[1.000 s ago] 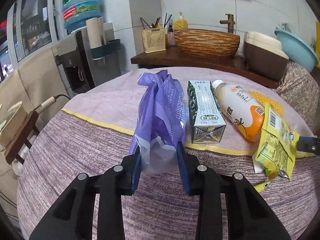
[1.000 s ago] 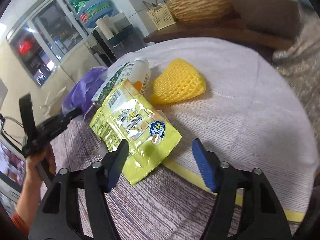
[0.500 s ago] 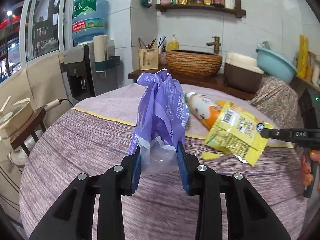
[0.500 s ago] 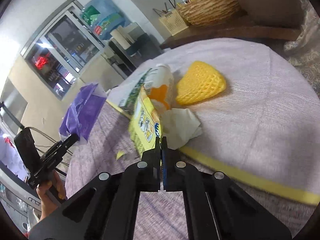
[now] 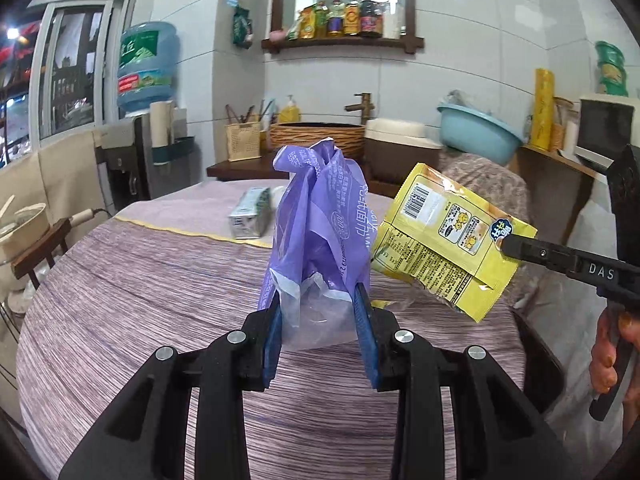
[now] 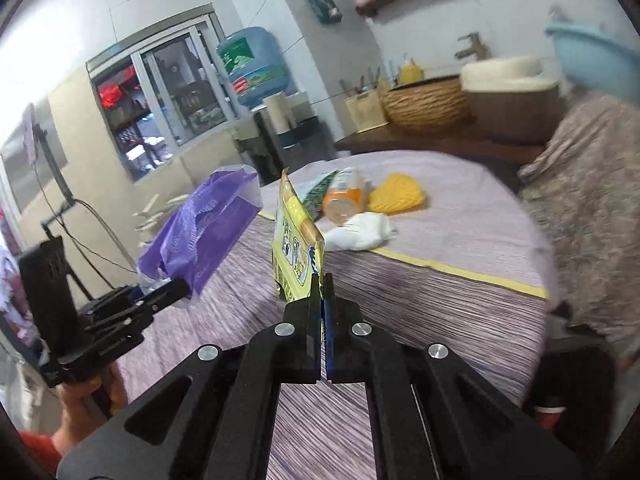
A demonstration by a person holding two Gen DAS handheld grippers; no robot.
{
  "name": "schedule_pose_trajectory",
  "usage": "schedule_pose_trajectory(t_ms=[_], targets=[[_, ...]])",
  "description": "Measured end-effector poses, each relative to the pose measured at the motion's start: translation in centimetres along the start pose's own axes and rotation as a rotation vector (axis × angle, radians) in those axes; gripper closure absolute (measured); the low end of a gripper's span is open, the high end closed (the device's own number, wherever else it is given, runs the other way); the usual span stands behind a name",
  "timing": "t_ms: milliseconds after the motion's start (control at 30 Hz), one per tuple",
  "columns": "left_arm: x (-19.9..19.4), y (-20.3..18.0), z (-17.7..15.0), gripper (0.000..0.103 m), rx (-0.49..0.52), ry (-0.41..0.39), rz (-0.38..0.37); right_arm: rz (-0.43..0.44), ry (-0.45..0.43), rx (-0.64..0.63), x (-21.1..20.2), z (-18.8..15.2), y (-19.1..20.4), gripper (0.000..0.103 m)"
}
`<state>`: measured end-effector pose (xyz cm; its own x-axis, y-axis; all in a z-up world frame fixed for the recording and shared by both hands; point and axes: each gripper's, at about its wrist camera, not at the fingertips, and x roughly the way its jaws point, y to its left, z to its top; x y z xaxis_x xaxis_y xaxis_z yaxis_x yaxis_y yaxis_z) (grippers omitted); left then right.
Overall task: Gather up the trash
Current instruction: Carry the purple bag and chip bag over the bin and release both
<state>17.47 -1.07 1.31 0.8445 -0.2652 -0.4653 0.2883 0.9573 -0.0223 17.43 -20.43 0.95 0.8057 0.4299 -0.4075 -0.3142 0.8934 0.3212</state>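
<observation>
My left gripper (image 5: 320, 316) is shut on a purple plastic bag (image 5: 320, 220) and holds it upright above the round table (image 5: 140, 288). My right gripper (image 6: 322, 284) is shut on a yellow snack wrapper (image 6: 294, 240), lifted off the table. In the left wrist view the wrapper (image 5: 444, 240) hangs just right of the bag's top, pinched by the right gripper (image 5: 502, 244). In the right wrist view the bag (image 6: 200, 232) and left gripper (image 6: 176, 288) are to the left.
A milk carton (image 5: 250, 216), an orange drink bottle (image 6: 342, 200), a yellow foam net (image 6: 396, 198) and a crumpled white tissue (image 6: 360, 232) lie on the table's far side. A wooden counter with a wicker basin (image 5: 316, 138) stands behind.
The right gripper closed on the yellow wrapper, lifted it off the table and carried it next to the bag. The left gripper raised the bag and pulled back from the trash.
</observation>
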Motion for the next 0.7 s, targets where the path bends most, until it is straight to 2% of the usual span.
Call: schedule_pose_trajectory(t_ms=[200, 333, 367, 467, 567, 700], targets=[[-1.1, -5.7, -1.0, 0.07, 0.005, -0.014, -0.122, -0.202, -0.107, -0.012, -7.4, -3.2, -1.0, 0.101], [-0.9, -9.4, -1.4, 0.07, 0.014, -0.007, -0.215, -0.356, -0.141, 0.024, -10.3, -5.3, -2.9, 0.101], [-0.8, -10.0, -1.5, 0.07, 0.022, -0.004, -0.229, -0.42, -0.137, 0.027, -11.2, -6.1, -3.7, 0.101], [-0.5, -12.7, -2.0, 0.07, 0.034, -0.002, -0.295, -0.522, -0.103, 0.05, -12.0, -7.7, -6.3, 0.101], [0.3, -15.5, -3.1, 0.07, 0.056, 0.032, -0.361, -0.59, -0.064, 0.095, -11.4, -9.5, -8.9, 0.101], [1.7, -18.0, -4.3, 0.07, 0.079, 0.08, -0.411, -0.652, 0.014, 0.164, -9.9, -12.4, -12.4, 0.101]])
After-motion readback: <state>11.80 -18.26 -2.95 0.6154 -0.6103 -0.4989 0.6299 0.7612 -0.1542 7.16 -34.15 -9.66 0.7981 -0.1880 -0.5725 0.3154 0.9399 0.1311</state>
